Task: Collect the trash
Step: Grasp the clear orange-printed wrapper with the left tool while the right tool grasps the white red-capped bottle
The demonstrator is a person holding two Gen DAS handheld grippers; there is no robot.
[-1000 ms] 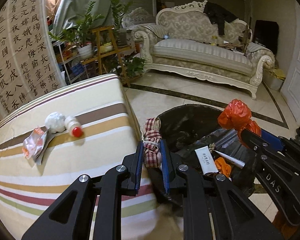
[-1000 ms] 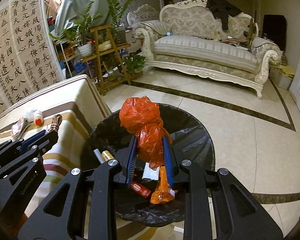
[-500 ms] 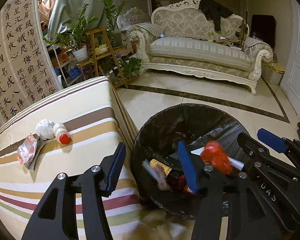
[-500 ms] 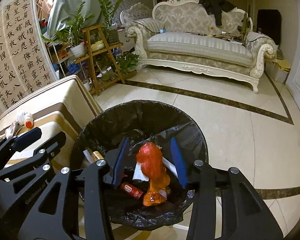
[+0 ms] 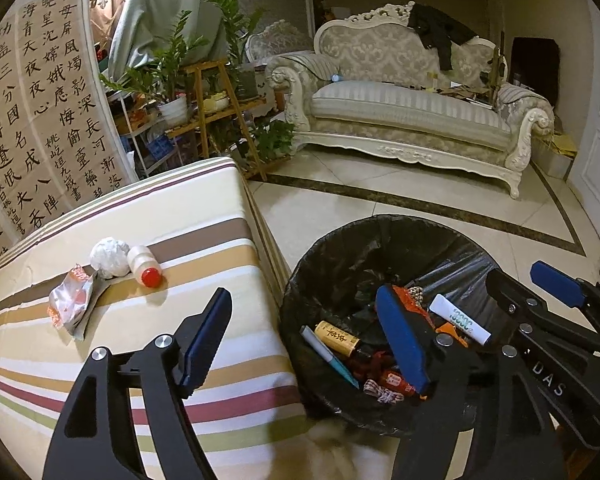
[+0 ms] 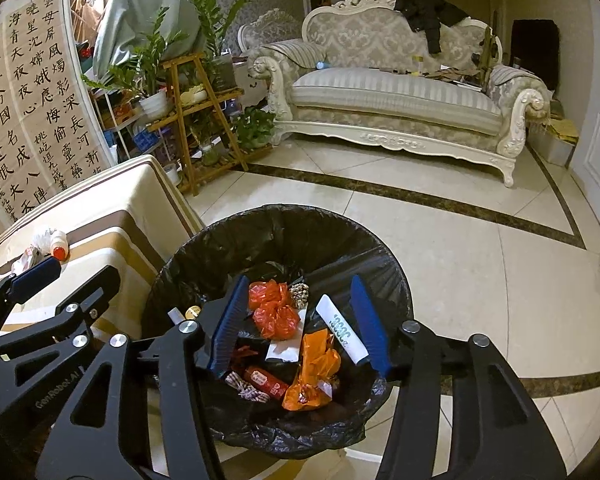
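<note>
We hold both grippers over the black-lined trash bin, which stands on the tiled floor just beside the striped bench. The trash already collected lies at the bottom of the bin: a red plastic bag, an orange bag, a white tube, a checked cloth scrap, a brown bottle and a pen.

What remains to collect sits on the bench, away from the bin and on its far side from the sofa: a small bottle with a red cap, a crumpled white paper ball touching it, and a torn snack wrapper just beside that. The bottle lies on its side, its long axis slanting across the stripes with the cap toward us.

By our reading, the left gripper is the nearer one for that cluster: it straddles the bin's rim on the bench side, while the right gripper hangs over the bin's middle, further from the bench.

The left gripper's jaws are opening and stand wide apart with nothing held between them. The right gripper's jaws are opening too, moderately apart, touching nothing; the bags lie loose beneath them.
</note>
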